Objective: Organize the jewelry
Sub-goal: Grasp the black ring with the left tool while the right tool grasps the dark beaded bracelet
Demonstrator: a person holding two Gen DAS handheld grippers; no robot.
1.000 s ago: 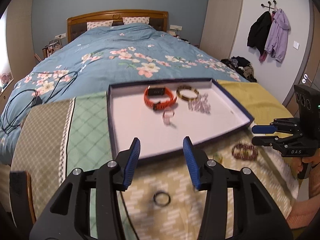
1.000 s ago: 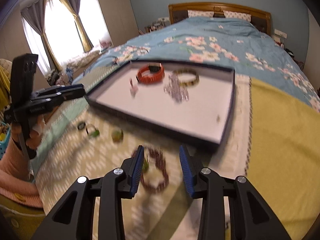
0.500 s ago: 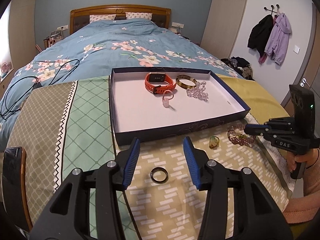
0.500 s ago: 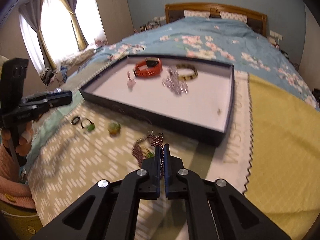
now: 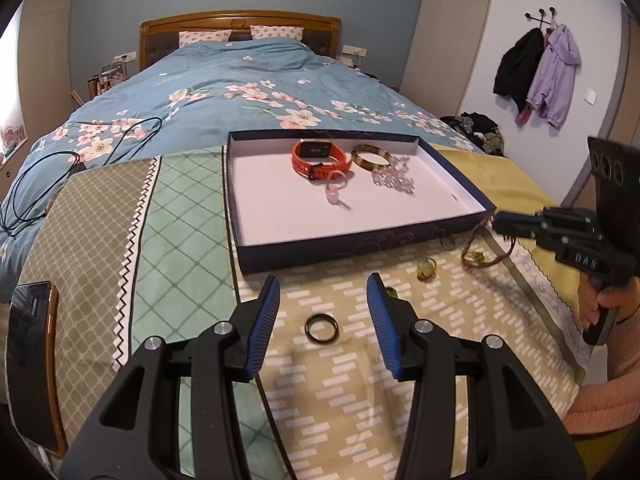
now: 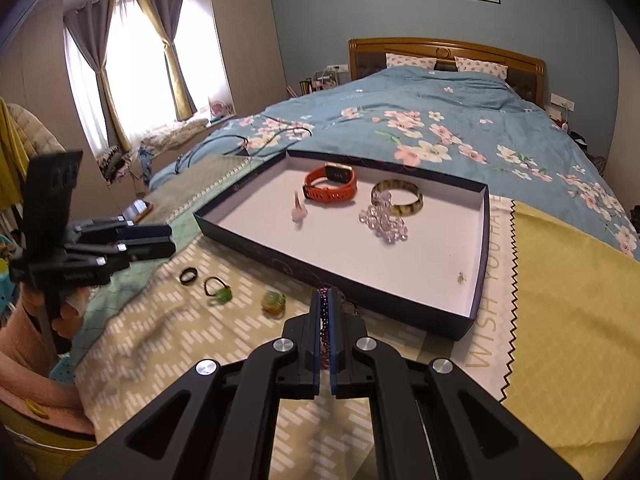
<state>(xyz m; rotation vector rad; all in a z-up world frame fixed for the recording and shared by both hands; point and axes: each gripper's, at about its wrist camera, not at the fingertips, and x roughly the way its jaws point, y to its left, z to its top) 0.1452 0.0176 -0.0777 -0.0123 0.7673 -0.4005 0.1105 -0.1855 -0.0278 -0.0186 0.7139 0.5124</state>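
Navy cardboard tray (image 5: 360, 246) on the bed, holding a watch, bangle and crystal beads.
Just before the tray, my right gripper (image 6: 325, 320) pinches the purple bead bracelet (image 6: 325, 334); my left gripper (image 5: 322, 316) hovers wide over the black ring (image 5: 321, 328).

Black plastic grippers (image 5: 322, 312) are showing ribbed blue pads (image 5: 264, 322), silver screws; pink sleeve (image 5: 608, 400) is covering the wrist.
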